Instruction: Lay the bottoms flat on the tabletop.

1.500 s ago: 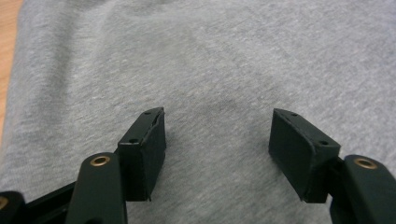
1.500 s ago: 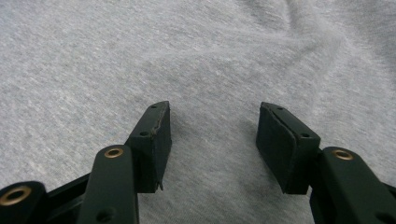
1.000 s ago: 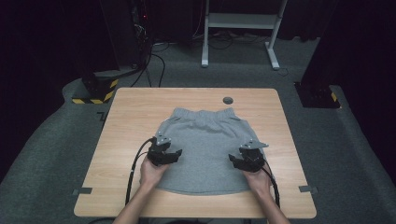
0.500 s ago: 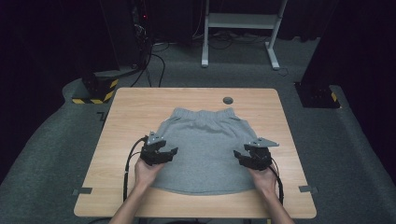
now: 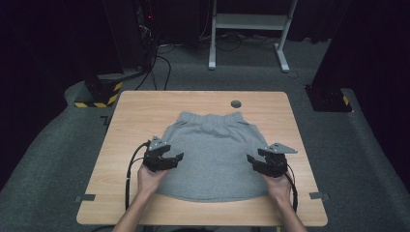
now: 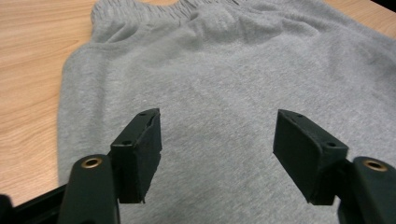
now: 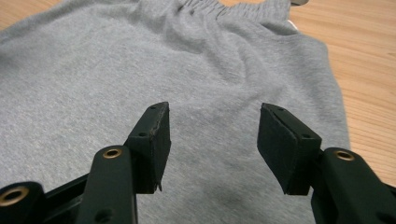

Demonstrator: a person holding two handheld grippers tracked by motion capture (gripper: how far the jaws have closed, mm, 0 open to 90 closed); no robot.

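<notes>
Grey shorts (image 5: pixel 212 154) lie flat mid-table (image 5: pixel 145 106), waistband far side, hem near the front edge; no readable print or label. Left gripper (image 5: pixel 176 157) over the shorts' left edge, jaws wide, just been opening, nothing between. Right gripper (image 5: pixel 251 159) over the right edge, wide, empty. Bare wood both sides

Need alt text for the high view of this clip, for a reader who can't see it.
Grey shorts lie flat on a wooden table, waistband at the far side. A person's hands hold the left gripper and the right gripper over the garment's side edges, both open and empty.
</notes>
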